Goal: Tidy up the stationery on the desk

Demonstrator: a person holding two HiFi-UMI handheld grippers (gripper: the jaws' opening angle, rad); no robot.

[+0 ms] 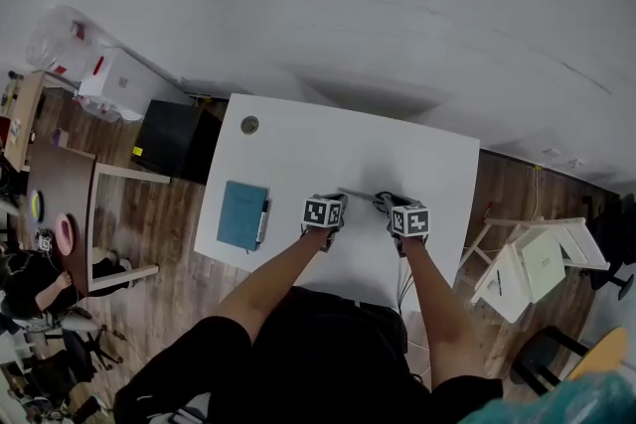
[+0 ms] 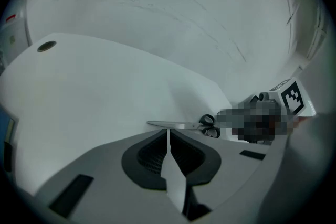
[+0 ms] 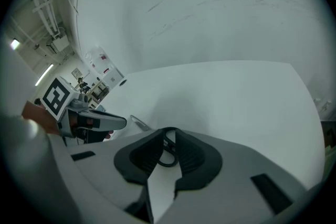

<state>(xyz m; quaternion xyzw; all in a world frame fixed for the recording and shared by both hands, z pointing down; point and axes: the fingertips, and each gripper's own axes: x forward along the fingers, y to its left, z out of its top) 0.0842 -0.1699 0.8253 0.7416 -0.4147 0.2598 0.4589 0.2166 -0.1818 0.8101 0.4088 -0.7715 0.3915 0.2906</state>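
I count one scissors (image 2: 184,125), one blue notebook (image 1: 241,214), one pen (image 1: 263,219), one desk (image 1: 298,154).

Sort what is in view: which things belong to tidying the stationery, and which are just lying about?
Job: scissors, blue notebook, pen at its edge, white desk.
Lying about: black box, brown table, white folding frame, all on the floor.
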